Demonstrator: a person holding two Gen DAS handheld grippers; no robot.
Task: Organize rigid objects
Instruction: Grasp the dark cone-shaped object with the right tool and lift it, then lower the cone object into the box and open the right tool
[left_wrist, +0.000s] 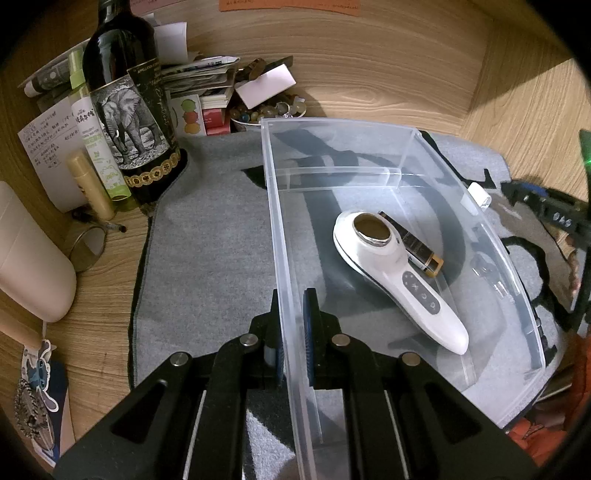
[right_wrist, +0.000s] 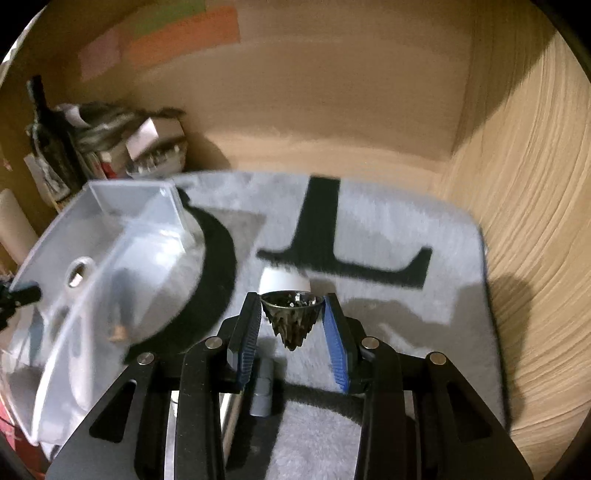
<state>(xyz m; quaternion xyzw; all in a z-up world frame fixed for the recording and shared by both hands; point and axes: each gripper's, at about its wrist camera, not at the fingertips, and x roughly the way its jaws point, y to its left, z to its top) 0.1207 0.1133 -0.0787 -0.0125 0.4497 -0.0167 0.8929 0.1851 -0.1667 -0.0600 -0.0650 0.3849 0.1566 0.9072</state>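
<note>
A clear plastic bin (left_wrist: 402, 136) sits on a grey mat (left_wrist: 207, 258). Inside lie a white handheld device (left_wrist: 399, 273) and a dark battery (left_wrist: 417, 243). My left gripper (left_wrist: 293, 317) is shut on the bin's left wall, one finger inside and one outside. In the right wrist view my right gripper (right_wrist: 291, 310) is shut on a small dark cone-shaped object with a white cap (right_wrist: 290, 314), held above the mat (right_wrist: 388, 221). The bin (right_wrist: 110, 192) lies to its left, blurred.
A dark elephant-label bottle (left_wrist: 129, 110), a green spray bottle (left_wrist: 96, 144), a yellow tube (left_wrist: 90, 188), papers and a bowl of beads (left_wrist: 266, 109) crowd the back left. A pale cylinder (left_wrist: 29, 258) lies at the left. Wooden walls (right_wrist: 517, 221) close in behind and right.
</note>
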